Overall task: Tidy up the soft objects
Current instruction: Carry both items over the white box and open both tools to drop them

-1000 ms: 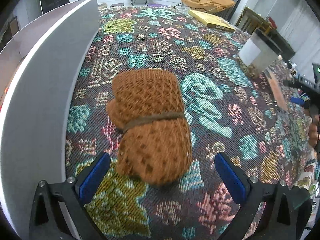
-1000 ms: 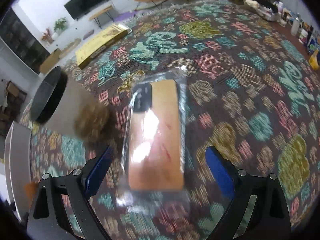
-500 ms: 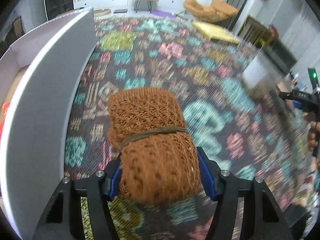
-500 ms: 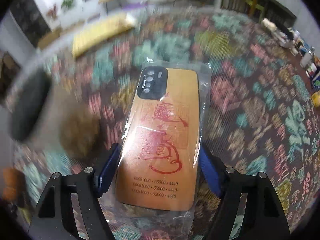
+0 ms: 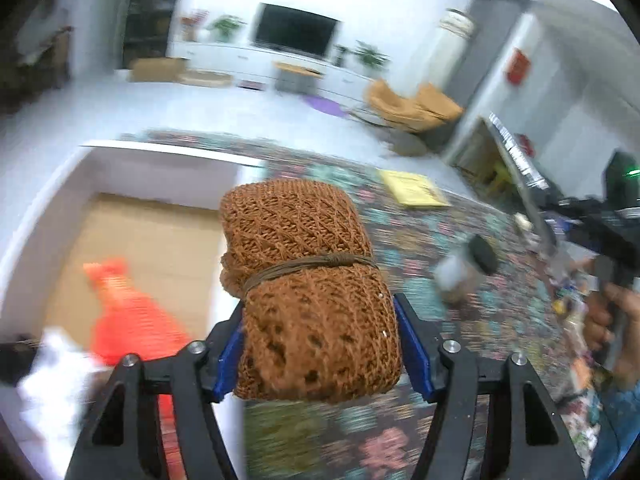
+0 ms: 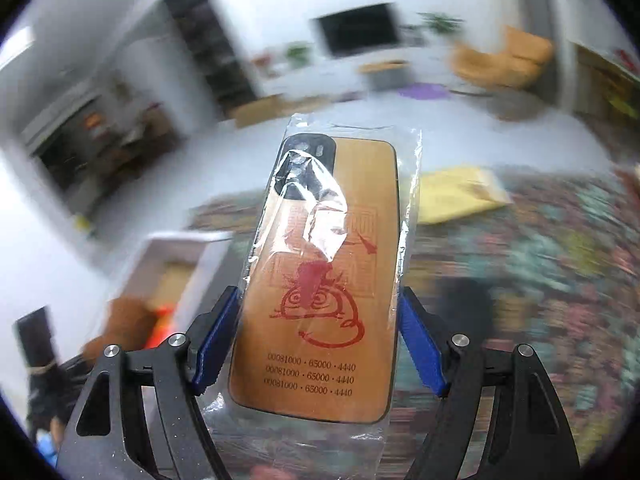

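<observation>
Left gripper [image 5: 320, 354] clenched on the brown knit bundle [image 5: 308, 292], blue pads [image 5: 228, 360] pressed into both of its sides; bundle sticks out forward past the fingertips, tied round the middle with a brown cord [image 5: 312, 266]. It's lifted off the patterned rug [image 5: 400, 432]. Ahead-left of the gripper: white box [image 5: 48, 204] with an orange item [image 5: 124, 312] inside and something white nearer the camera, too blurred to identify.

Right gripper [image 6: 318, 344] clamped on a phone case [image 6: 320, 280] in a clear plastic sleeve, held by its long edges, camera cutout at the far end. Same white box [image 6: 208, 248] sits ahead-left, yellow flat package [image 6: 456, 192] ahead-right on the rug.
</observation>
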Available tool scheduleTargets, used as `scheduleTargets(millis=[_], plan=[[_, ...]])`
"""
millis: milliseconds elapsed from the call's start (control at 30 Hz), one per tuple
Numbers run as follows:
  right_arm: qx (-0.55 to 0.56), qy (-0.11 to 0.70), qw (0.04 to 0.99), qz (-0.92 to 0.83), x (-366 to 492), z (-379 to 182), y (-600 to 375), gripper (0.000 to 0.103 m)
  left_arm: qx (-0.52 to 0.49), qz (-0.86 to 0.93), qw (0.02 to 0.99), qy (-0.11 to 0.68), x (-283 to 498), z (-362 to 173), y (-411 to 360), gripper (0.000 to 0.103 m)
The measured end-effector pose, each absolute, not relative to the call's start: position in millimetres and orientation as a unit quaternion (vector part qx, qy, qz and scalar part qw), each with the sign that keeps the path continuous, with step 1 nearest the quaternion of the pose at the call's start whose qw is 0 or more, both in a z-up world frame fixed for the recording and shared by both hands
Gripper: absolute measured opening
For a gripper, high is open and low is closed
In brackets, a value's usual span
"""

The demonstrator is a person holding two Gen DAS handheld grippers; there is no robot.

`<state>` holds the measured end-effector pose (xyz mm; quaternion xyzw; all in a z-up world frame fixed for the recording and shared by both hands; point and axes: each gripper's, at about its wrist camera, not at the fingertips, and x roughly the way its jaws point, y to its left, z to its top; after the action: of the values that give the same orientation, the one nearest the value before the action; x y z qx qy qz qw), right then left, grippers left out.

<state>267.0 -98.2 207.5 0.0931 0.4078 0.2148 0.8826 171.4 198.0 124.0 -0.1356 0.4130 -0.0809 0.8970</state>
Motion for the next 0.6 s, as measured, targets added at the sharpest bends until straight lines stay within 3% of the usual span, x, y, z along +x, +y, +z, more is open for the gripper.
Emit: scheduleTargets(millis=[33, 100, 167, 333, 600], plan=[[0.095, 0.406, 0.875, 0.246, 261.7, 211.9, -64.6, 0.079, -0.128, -0.052, 0.899, 0.416, 163.0, 126.5, 215.2, 0.073], [0.1, 0.407, 0.86, 0.292, 252.6, 213.3, -10.6, 0.082, -0.113, 0.014, 0.899, 0.423, 146.4, 125.8, 254.1, 0.089], [0.123, 0.409, 0.841, 0.332, 246.9, 209.0, 38.9, 0.087, -0.111, 0.06, 0.898, 0.421, 132.8, 121.7, 282.1, 0.093], [0.142, 0.419, 0.806, 0.393, 226.2, 196.4, 110.1, 0.087, -0.1, 0.133, 0.892, 0.42, 96.9, 113.1, 321.8, 0.093], [0.014, 0.398, 0.848, 0.351, 184.5, 181.2, 98.9, 0.087, -0.03, 0.196, 0.913, 0.356, 54.3, 129.0, 293.8, 0.097]])
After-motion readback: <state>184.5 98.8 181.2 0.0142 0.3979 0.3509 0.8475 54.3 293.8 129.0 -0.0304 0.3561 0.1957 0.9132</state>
